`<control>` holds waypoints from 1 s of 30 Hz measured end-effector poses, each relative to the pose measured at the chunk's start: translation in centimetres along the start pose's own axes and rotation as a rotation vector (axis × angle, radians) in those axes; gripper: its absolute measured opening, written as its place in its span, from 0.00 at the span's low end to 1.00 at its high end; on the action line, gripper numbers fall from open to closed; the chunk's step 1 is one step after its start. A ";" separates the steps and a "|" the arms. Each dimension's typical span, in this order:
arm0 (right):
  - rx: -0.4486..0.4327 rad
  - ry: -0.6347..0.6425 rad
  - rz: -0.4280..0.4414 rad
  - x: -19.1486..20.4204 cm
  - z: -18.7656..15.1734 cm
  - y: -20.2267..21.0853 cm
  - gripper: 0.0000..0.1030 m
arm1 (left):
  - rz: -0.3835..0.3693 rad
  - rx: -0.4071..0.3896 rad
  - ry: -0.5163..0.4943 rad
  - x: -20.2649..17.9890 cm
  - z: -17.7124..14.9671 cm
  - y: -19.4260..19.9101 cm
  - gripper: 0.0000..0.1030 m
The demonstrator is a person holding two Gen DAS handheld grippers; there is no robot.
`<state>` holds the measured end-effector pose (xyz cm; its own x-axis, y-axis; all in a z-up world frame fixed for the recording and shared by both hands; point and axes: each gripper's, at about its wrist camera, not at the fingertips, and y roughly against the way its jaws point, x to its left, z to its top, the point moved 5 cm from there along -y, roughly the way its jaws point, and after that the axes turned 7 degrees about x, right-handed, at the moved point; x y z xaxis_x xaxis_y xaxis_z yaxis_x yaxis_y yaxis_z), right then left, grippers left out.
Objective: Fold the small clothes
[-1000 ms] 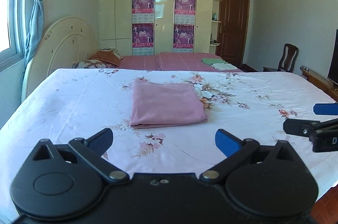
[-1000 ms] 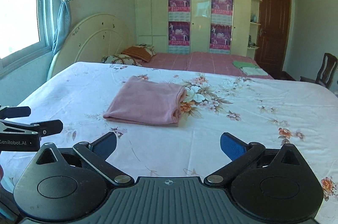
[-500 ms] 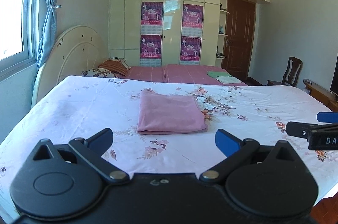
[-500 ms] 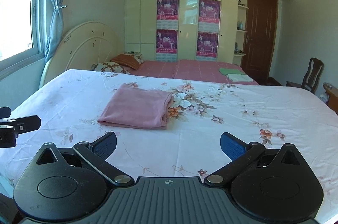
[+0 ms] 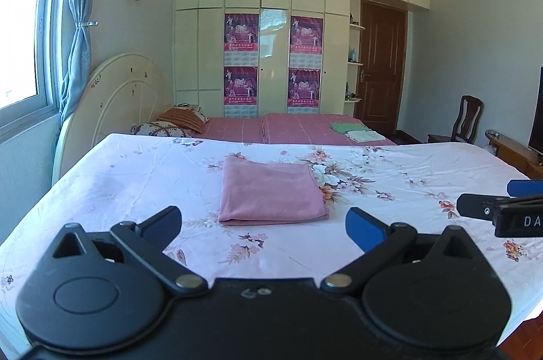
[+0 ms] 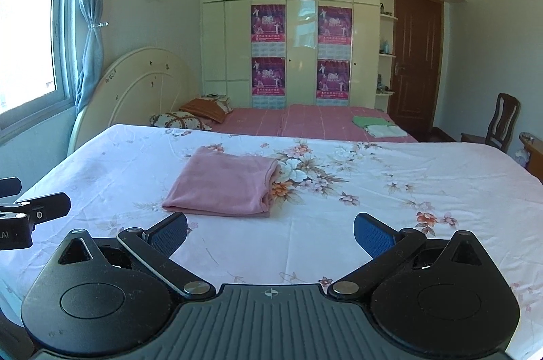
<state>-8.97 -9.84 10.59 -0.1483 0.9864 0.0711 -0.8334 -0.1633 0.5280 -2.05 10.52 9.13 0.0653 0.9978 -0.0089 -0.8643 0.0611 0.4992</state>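
Since the pink cloth [image 5: 269, 190] lies folded mid-bed [image 5: 424, 163], soft, light and floppy, we judge its near corners best to pinch, with left gripper [image 5: 263, 222] and right gripper [image 6: 269, 232] both spread wide, holding nothing.

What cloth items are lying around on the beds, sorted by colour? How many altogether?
Pink: 1, the folded pink cloth on the floral sheet
Green: 1, the folded green cloth on the far bed
White: 1, the folded white cloth beside the green one
Patterned: 2, the orange pillow and the dark-patterned pillow
Total: 5
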 end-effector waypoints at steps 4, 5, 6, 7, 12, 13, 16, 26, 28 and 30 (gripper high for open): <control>0.000 -0.008 -0.002 -0.3 0.1 0.0 1.00 | -0.002 -0.006 0.001 0.0 0.0 0.1 1.00; 0.000 -0.008 -0.003 -0.3 0.1 0.0 1.00 | -0.002 -0.006 0.001 0.0 0.0 0.1 1.00; -0.001 -0.007 -0.003 -0.3 0.1 0.1 1.00 | -0.002 -0.007 0.001 0.1 0.0 0.1 1.00; -0.002 -0.007 -0.004 -0.3 0.2 0.1 1.00 | -0.002 -0.008 0.003 0.1 0.0 0.1 1.00; -0.002 -0.004 -0.001 0.1 0.2 0.0 1.00 | -0.004 -0.010 0.006 0.3 0.0 0.2 1.00; -0.002 -0.004 0.000 0.1 0.2 0.0 1.00 | -0.004 -0.011 0.008 0.4 0.1 0.2 1.00; -0.001 -0.006 0.002 0.2 0.2 -0.1 1.00 | -0.002 -0.010 0.011 0.5 0.1 0.2 1.00; -0.002 0.002 0.006 0.5 0.2 -0.1 1.00 | -0.007 -0.013 0.012 0.6 0.2 0.1 1.00; -0.003 0.005 0.005 0.5 0.3 -0.1 1.00 | -0.007 -0.017 0.012 0.6 0.1 0.2 1.00; -0.003 0.004 0.008 0.6 0.3 -0.1 1.00 | -0.007 -0.021 0.011 0.7 0.1 0.2 1.00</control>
<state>-8.80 -9.26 10.83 -0.1568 0.9850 0.0715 -0.8340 -0.1709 0.5246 -2.11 11.20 9.34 0.0657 0.9976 -0.0223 -0.8744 0.0683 0.4804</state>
